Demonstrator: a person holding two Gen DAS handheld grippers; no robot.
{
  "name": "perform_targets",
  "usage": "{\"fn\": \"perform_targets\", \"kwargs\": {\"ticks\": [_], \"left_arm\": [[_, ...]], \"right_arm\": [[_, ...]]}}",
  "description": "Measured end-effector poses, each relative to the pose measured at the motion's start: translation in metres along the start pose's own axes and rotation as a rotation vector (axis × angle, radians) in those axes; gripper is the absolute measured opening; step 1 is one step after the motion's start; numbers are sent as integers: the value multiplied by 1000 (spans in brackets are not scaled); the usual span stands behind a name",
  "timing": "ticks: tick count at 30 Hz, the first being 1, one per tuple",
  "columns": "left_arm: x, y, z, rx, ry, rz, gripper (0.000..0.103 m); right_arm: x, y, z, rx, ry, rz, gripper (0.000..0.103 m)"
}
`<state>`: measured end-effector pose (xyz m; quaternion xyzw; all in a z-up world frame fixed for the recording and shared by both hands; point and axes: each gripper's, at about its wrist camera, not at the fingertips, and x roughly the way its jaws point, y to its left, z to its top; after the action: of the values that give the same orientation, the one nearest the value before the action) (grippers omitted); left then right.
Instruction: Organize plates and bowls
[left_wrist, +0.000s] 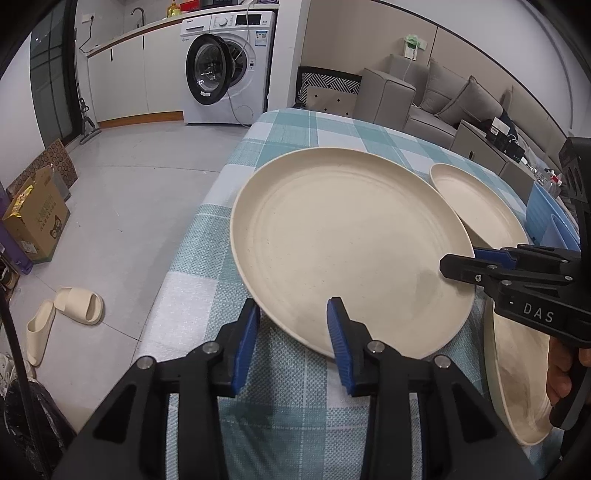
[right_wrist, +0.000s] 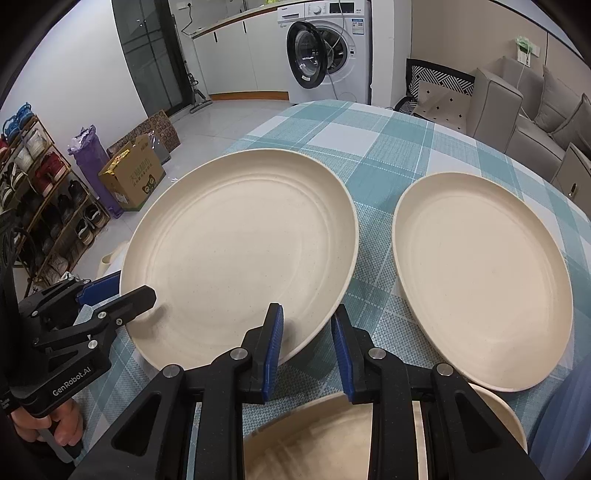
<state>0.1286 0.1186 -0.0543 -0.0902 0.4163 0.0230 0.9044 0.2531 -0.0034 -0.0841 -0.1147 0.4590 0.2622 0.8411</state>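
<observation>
A large cream plate (left_wrist: 343, 240) lies on the checked tablecloth (left_wrist: 291, 398). My left gripper (left_wrist: 291, 310) straddles its near rim: one blue pad is outside the edge, the other over the plate. A gap shows, so it is open. The right gripper (right_wrist: 308, 314) is shut on the same plate (right_wrist: 240, 254) at another part of the rim, one finger on top and one beneath. A smaller cream plate (right_wrist: 480, 280) lies apart to the right. A third cream dish (right_wrist: 325, 443) sits under the right gripper, mostly hidden.
A blue container (left_wrist: 546, 218) stands at the table's right side. The table's left edge (left_wrist: 192, 236) drops to a tiled floor with slippers (left_wrist: 66, 317) and a cardboard box (right_wrist: 133, 177). A washing machine (right_wrist: 328, 48) and a sofa (left_wrist: 443, 103) stand beyond.
</observation>
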Motion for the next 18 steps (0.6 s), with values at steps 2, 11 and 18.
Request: {"fn": "perform_targets", "kwargs": {"ticks": [2,11,18], "left_arm": [[-2,0,0,2,-5,4,36],[-15,-4,3,16,-42,10,37],[-27,-10,7,35,-76,8,37]], "right_arm": [[-1,0,1,2,-2,0,27],[-18,-1,0,7,-44,-3,27],[-36,-3,-2,16,-78,-3,27]]}}
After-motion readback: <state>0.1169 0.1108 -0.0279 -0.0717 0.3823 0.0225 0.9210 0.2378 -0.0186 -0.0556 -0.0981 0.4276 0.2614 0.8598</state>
